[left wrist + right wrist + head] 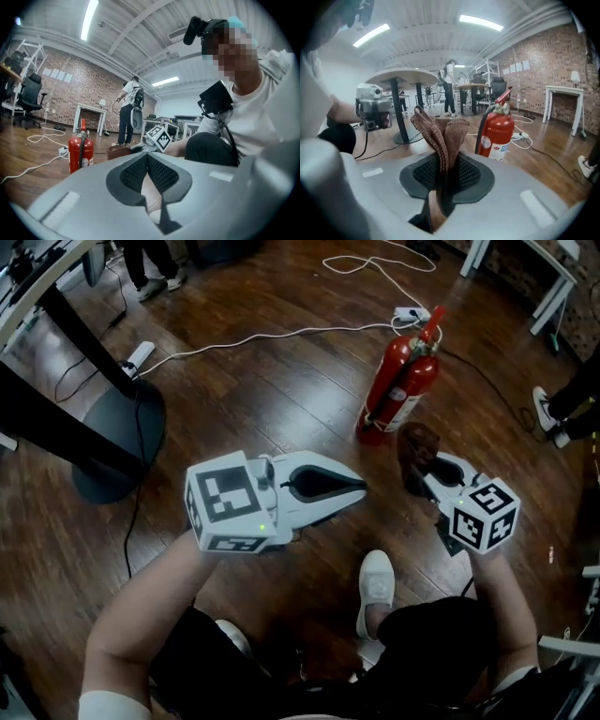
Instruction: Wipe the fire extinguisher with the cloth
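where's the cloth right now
The brown cloth is pinched in the right tongs, at the right of the head view, close to the base of the red fire extinguisher.

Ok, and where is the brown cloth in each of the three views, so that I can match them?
Head view: the cloth is right of centre, just below the base of the fire extinguisher.
Left gripper view: a small brown lump, low and left of centre, just right of the fire extinguisher.
Right gripper view: in the centre, standing up, pinched between the fingers.
Shared landmark: the red fire extinguisher, upright in all three views.
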Tool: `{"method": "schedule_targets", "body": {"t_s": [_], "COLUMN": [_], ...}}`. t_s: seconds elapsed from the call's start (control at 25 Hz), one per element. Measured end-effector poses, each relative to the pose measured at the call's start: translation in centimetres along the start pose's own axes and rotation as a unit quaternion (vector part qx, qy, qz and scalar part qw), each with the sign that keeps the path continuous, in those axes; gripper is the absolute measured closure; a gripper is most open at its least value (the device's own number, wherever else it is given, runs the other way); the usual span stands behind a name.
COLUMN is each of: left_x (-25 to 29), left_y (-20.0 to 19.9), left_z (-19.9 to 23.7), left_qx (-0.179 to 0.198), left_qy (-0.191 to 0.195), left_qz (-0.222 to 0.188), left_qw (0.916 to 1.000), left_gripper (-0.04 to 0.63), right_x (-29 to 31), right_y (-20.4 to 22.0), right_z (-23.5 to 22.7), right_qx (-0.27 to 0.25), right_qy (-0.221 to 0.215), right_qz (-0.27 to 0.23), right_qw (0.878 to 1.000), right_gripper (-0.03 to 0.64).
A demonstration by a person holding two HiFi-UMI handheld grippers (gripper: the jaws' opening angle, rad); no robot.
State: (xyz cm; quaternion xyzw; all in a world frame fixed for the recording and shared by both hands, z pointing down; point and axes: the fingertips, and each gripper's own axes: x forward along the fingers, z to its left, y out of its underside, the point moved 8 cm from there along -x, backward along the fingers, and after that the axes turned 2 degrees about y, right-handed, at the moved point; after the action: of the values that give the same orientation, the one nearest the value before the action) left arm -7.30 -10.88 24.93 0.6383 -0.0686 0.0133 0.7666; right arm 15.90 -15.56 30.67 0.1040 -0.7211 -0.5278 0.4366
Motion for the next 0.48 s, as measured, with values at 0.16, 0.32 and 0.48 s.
{"method": "schedule_targets", "body": {"t_s": [0.16, 0.32, 0.48], "left_x": [-1.7, -3.0, -3.7], "left_y": [-2.2, -3.4, -3.9], "left_z": [-3.7, -8.1, -13.1], "left_qx": [0.034, 0.042, 0.045], "left_qy": [-0.025, -0.059, -0.079], "left_qz": [0.001, 0.004, 0.026], "left_qw": [0.9991, 0.9974, 0.9955], "left_gripper": [0.595, 0.595, 0.595], "right_x": [-8.5, -15.6, -21.1], "right_y": [-2.2, -2.7, -1.6], "right_z": [1.6, 4.2, 7.3], "right_qx": [-0.015, -0.014, -0.015], "right_qy": [0.029, 0.044, 0.046], "right_qz": [-0.040, -0.074, -0.090], "right_qw": [0.999, 0.996, 0.995], "right_gripper": [0.545, 0.543, 0.543]}}
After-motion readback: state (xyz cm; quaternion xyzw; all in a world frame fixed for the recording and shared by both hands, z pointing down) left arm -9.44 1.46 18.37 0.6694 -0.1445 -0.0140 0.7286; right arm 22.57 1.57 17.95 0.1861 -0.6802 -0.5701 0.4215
